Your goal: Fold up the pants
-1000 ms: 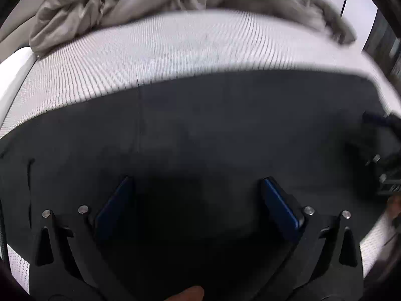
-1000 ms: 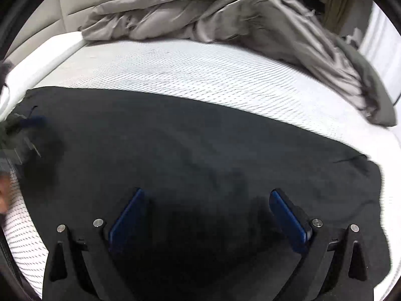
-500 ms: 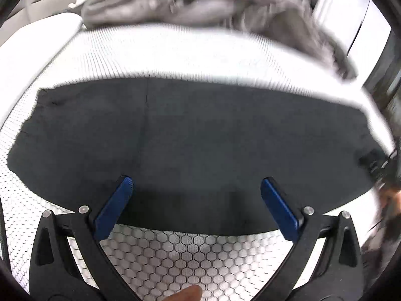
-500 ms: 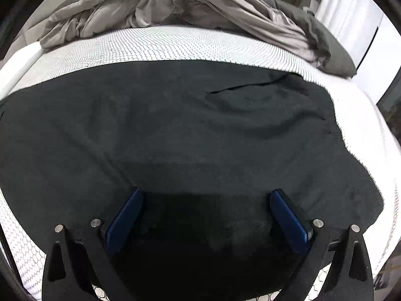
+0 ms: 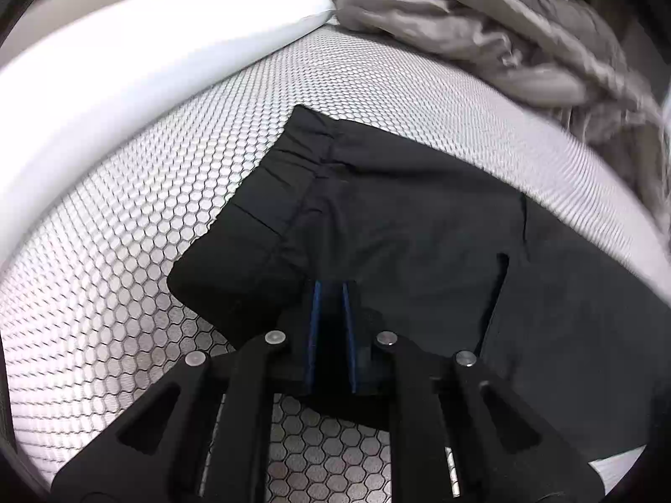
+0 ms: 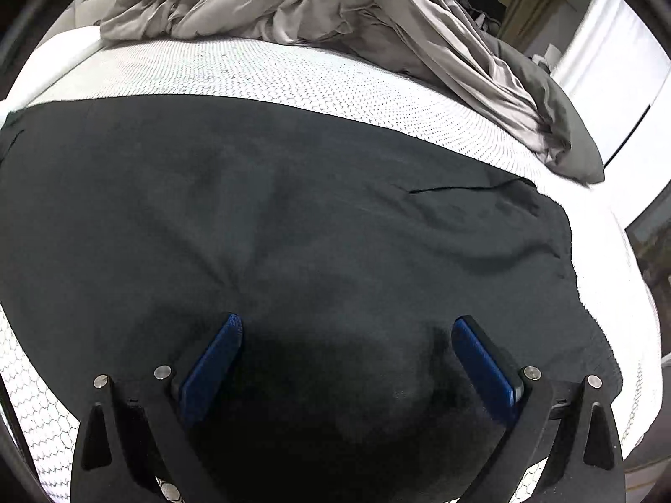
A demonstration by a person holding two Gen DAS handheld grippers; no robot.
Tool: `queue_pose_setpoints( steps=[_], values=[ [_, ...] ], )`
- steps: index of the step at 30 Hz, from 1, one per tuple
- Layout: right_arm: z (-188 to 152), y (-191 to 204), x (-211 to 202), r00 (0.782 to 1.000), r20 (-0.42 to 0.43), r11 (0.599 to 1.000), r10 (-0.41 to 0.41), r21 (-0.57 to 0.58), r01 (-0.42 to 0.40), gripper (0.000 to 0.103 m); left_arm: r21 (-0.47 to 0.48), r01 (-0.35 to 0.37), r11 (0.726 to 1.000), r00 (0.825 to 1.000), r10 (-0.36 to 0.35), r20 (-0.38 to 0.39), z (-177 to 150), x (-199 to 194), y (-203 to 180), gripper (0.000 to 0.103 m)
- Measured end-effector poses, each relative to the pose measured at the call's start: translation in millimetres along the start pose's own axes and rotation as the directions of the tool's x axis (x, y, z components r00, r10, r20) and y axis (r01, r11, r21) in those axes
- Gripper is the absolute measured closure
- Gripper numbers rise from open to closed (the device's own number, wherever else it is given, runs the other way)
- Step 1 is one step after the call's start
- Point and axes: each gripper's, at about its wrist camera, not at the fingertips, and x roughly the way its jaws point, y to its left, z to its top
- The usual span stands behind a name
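The black pants (image 6: 293,218) lie spread flat across the white honeycomb-patterned mattress (image 6: 293,79). In the left wrist view the elastic waistband end (image 5: 293,167) of the pants (image 5: 419,226) points toward the upper left. My left gripper (image 5: 333,293) is shut on the near edge of the pants just behind the waistband corner. My right gripper (image 6: 346,335) is open, its blue pads just above the dark cloth near the front edge, holding nothing.
A crumpled grey duvet (image 6: 335,12) is heaped along the far side of the bed, also in the left wrist view (image 5: 503,29). A white pillow (image 5: 126,50) lies at the left. The mattress edge drops off at the right (image 6: 620,276).
My left gripper moved left to the waistband end and closed on the pants' edge; it was open before. My right gripper stayed open over the cloth, shifting only slightly.
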Motion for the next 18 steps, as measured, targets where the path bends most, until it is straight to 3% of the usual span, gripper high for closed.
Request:
queue_pose_setpoints(
  steps=[3, 6, 9, 12, 15, 18],
  values=[
    [-1, -4, 1, 1.000, -0.004, 1.000, 0.016, 0.013, -0.016, 0.002, -0.006, 0.028, 1.000, 0.999, -0.028, 0.042, -1, -12, 3, 0.092],
    [0, -4, 0, 1.000, -0.010, 0.999, 0.022, 0.024, -0.022, 0.002, 0.082, 0.099, 0.992, 0.991, -0.105, 0.077, -5, -29, -16, 0.090],
    [2, 3, -4, 0.999, 0.002, 0.999, 0.049, 0.009, -0.050, 0.002, 0.141, 0.059, 0.988, 0.998, -0.062, 0.016, -6, -14, -47, 0.087],
    [3, 9, -3, 0.999, 0.005, 0.999, 0.043, -0.011, -0.043, 0.002, 0.097, 0.025, 0.995, 1.000, -0.025, -0.004, -2, 6, -51, 0.087],
    [3, 8, -4, 0.999, 0.003, 0.999, 0.053, 0.002, -0.053, 0.002, -0.046, -0.059, 0.997, 0.998, 0.061, 0.036, 4, 4, -25, 0.087],
    [3, 8, -3, 0.999, -0.002, 0.999, 0.054, 0.005, -0.054, 0.002, -0.108, 0.001, 0.994, 0.999, 0.002, 0.032, 4, 2, -15, 0.087]
  ],
)
